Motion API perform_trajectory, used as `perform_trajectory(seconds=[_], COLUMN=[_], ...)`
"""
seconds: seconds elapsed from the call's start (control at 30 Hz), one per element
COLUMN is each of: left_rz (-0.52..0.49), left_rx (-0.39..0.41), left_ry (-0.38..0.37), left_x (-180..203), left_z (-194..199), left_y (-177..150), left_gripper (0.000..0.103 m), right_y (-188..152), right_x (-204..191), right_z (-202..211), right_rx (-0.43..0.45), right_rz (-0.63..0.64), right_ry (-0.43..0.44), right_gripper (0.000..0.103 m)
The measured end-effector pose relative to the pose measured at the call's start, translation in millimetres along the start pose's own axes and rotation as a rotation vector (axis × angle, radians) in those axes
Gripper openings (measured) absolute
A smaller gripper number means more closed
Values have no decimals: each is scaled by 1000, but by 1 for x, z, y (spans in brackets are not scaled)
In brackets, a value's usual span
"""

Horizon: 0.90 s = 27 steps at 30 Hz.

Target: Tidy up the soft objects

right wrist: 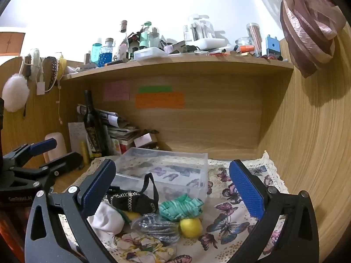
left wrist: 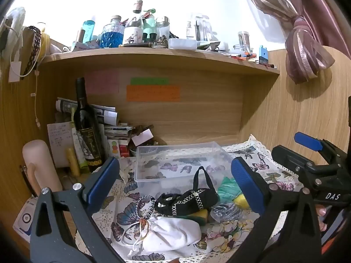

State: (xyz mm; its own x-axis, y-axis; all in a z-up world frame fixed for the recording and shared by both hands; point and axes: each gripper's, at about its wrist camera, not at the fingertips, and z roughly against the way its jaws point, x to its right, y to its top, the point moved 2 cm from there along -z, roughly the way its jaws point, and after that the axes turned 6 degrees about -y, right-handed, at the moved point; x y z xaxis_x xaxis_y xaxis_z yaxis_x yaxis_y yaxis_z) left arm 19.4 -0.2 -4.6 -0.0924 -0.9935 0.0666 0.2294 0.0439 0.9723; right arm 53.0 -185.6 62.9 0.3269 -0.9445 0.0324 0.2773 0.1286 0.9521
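A pile of soft things lies on the butterfly cloth (left wrist: 272,173) in front of a clear plastic box (left wrist: 175,160): a white drawstring pouch (left wrist: 173,232), a small black pouch with a chain trim (left wrist: 188,201), a beaded hair tie (left wrist: 143,206), a green striped cloth (right wrist: 179,206), a silvery mesh bundle (right wrist: 158,225) and a yellow ball (right wrist: 190,228). My left gripper (left wrist: 175,186) is open above the pile, empty. My right gripper (right wrist: 173,190) is open above the same pile, empty. The box (right wrist: 166,171) holds nothing.
A dark wine bottle (left wrist: 86,131), papers and small boxes (left wrist: 114,131) crowd the back left corner. A pale cylinder (left wrist: 39,166) stands at the left. A shelf (left wrist: 153,54) above carries several bottles. Wooden walls close the right and back.
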Motion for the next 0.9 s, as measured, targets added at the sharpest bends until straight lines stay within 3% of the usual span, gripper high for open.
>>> perform_trajectory(seconds=[0.9], left_rz=[-18], left_rx=[-4], left_ry=[-1], left_x=[5], left_z=[-2], left_y=[-4], left_gripper=[103], right_y=[-6], right_x=[-2], right_z=[-2], right_rx=[-24], right_rz=[2], right_ry=[1], right_gripper=[103])
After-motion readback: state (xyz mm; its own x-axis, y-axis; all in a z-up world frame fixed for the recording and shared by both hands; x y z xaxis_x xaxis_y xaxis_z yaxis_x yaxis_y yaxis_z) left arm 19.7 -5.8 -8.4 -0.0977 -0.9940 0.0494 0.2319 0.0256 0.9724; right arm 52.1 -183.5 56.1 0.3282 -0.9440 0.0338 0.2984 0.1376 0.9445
